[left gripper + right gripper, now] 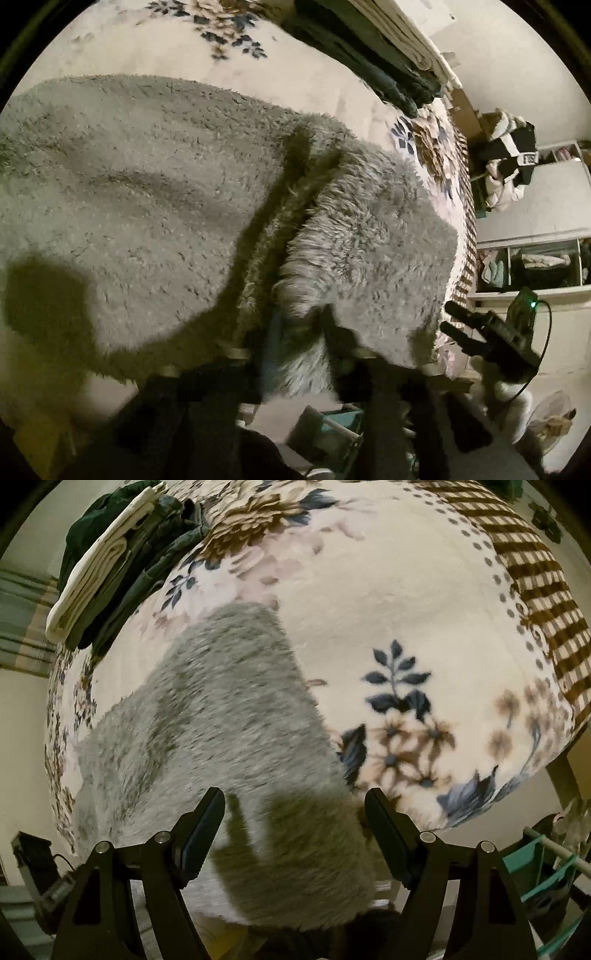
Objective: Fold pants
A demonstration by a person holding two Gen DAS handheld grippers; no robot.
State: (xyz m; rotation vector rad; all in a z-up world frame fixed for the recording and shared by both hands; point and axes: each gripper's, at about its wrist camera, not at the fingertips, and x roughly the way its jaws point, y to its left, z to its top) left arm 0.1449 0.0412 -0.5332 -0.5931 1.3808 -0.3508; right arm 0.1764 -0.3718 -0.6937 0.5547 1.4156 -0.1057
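Looking along our left claw [299, 325], we see its fingers closed on a fluffy edge of the grey fleece pants [147, 177], lifting a flap that rises toward the camera while the rest of the garment lies spread across the bed [325, 85]. Our right claw [295, 834] hangs with its fingers wide apart and nothing between them, above the near end of the pants [236, 716], which drapes over the bed's edge. The main risk, as we judge it, is that the thick pile slips out of the one grip we have, or that only the top layer is pinched and the fold comes out lopsided; with the right side unsupported, the raised flap may sag or twist, and the overhanging end could drag the garment off the bed. The plush floral blanket [406, 602] may also cling to the fleece and bunch under it. At the far side of the bed sits a stack of folded clothes [107, 565], dark green and cream, near enough that a wide sweep might reach it. Beyond the bed we see pale walls, open shelving [535, 262] with clothes, and a teal rack [535, 867] low down
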